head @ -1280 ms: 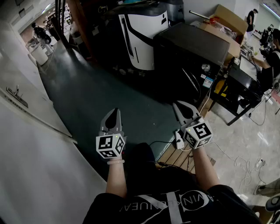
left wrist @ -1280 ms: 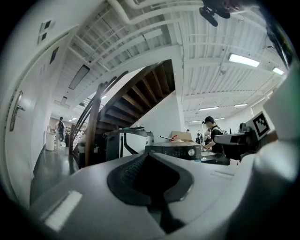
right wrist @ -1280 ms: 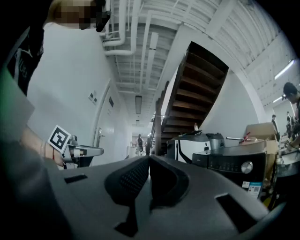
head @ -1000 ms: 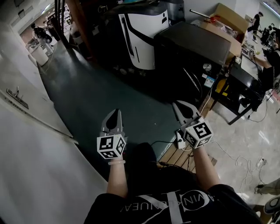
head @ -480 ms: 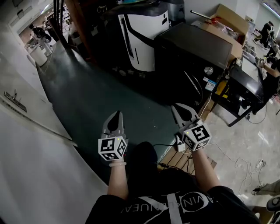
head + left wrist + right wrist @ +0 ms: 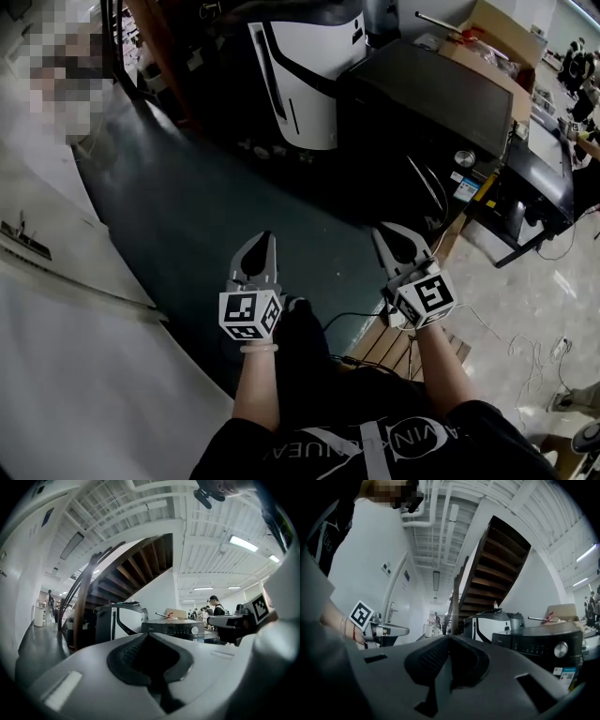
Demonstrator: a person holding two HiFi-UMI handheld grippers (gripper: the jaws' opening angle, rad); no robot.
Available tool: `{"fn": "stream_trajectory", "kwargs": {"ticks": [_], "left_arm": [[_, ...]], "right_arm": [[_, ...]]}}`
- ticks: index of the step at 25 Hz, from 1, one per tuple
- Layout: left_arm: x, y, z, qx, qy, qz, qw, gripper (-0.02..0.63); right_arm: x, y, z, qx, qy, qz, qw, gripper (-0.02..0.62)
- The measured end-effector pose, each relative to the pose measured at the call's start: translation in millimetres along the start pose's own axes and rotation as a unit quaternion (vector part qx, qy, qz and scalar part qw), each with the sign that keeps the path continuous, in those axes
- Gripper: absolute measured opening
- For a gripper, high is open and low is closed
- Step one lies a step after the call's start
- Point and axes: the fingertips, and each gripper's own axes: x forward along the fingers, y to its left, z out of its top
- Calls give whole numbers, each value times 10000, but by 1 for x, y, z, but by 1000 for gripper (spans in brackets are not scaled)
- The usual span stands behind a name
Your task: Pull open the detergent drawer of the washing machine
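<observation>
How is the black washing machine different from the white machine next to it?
The washing machine is black all over; the white machine has a white front with a black curved stripe. The washing machine has a round silver knob on its front; I see none on the white machine. In the head view, the washing machine stands right of the white machine. Both are big boxes standing side by side.

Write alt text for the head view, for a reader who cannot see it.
Seen from above, a person holds two shut, empty grippers, the left gripper and right gripper, out over a dark floor, short of a black washing machine ahead on the right. A white-and-black appliance stands beside it.
</observation>
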Motion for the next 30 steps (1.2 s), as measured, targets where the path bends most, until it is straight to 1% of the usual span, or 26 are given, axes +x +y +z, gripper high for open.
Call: {"fn": "stream_trajectory", "kwargs": {"ticks": [4,10,14,18,24,26,30], "left_arm": [[47,24,5,43,-53,-248,9997,9],[119,62,5,30,9,-724,9974,9],[166,88,12,30,48,-1091,9940,9],[208,114,26,35,77,-1455,9893,9],[254,137,47,59,201,-1926,9811,9],[264,138,54,76,226,-2041,9787,9],[276,137,58,26,288,-2197,9751,9]], "right_arm": [[37,-16,-7,33,40,-209,9998,15],[94,-41,-13,7,180,-604,9980,15],[132,-62,-11,66,260,-956,9951,15],[163,-78,0,69,259,-1325,9908,15],[194,-100,24,171,296,-1908,9810,15],[203,-104,31,230,286,-2008,9789,15],[210,-107,30,206,443,-2100,9765,15]]}}
